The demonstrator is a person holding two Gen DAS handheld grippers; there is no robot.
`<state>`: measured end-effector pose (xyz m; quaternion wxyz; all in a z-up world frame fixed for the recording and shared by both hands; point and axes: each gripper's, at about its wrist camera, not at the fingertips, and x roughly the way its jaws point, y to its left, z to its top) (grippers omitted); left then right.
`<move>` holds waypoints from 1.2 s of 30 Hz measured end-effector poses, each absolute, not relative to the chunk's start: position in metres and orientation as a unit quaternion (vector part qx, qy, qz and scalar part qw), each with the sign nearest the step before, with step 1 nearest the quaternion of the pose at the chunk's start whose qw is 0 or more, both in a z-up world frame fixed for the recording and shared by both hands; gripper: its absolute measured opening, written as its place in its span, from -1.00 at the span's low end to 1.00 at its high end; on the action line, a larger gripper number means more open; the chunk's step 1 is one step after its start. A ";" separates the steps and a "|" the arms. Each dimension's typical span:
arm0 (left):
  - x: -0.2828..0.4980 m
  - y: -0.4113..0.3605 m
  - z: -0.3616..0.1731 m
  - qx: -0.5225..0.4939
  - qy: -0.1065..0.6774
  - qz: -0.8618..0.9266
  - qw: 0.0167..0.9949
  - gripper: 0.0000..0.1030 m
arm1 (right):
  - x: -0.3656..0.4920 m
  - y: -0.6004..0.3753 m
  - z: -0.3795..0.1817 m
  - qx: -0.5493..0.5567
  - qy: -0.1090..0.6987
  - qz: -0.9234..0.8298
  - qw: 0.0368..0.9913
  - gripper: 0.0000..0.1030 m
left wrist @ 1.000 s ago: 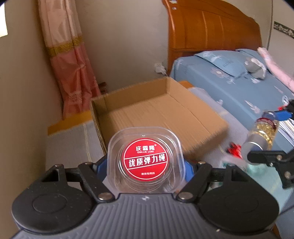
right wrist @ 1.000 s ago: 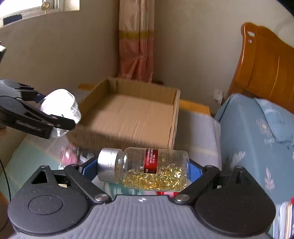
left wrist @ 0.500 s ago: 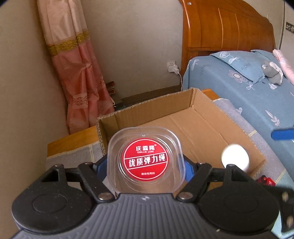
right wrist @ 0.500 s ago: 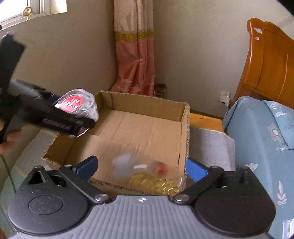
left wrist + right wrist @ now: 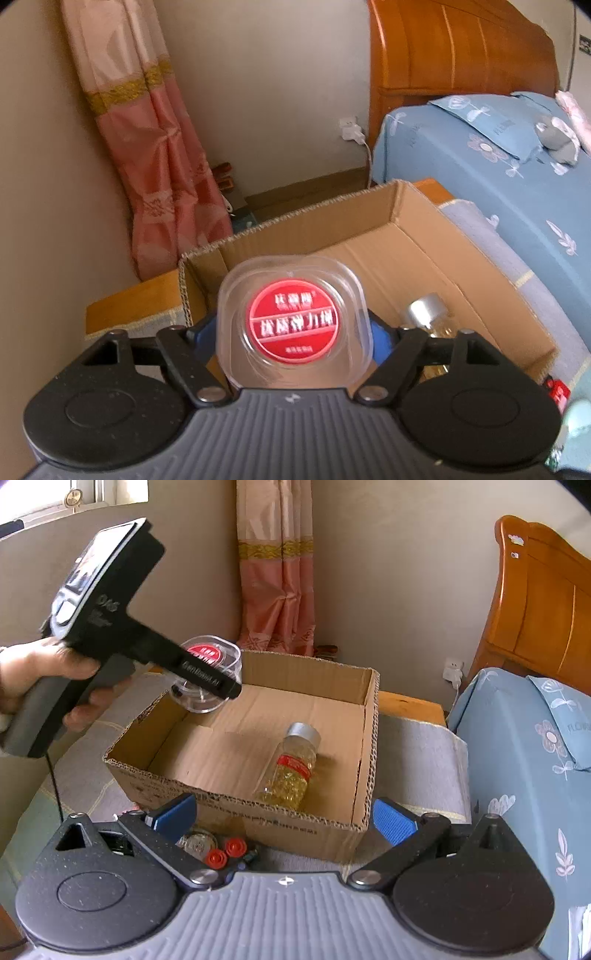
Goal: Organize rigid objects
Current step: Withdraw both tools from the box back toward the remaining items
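Observation:
My left gripper [image 5: 293,332] is shut on a clear plastic box with a red round label [image 5: 293,325] and holds it above the near left corner of the open cardboard box [image 5: 443,251]. In the right wrist view the same clear box [image 5: 212,672] hangs over the cardboard box's [image 5: 240,805] far left corner. A capsule bottle with a silver cap [image 5: 291,764] lies on its side inside the cardboard box; it also shows in the left wrist view [image 5: 430,314]. My right gripper [image 5: 284,818] is open and empty, just in front of the box's near wall.
Small red-capped items and a round tin [image 5: 218,849] lie on the grey cloth in front of the box. A blue bed [image 5: 524,738] with a wooden headboard [image 5: 461,48] stands on the right. A pink curtain [image 5: 155,140] hangs behind the box.
My right gripper has opened and the capsule bottle has dropped into the cardboard box, where it now lies still. My left gripper has moved over the box with the clear box.

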<state>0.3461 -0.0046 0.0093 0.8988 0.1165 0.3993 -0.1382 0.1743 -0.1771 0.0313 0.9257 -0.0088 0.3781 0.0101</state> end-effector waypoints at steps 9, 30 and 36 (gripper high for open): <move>0.320 0.008 0.024 0.098 0.391 -0.129 0.906 0.89 | 0.139 -0.175 0.029 -0.012 0.374 0.000 0.927 1.00; 0.159 0.014 0.018 0.076 0.358 -0.131 0.921 0.96 | 0.024 -0.189 -0.044 0.038 0.393 -0.066 0.916 1.00; 0.124 0.012 0.002 0.062 0.360 -0.136 0.921 0.96 | 0.004 -0.200 -0.074 0.052 0.407 -0.082 0.908 1.00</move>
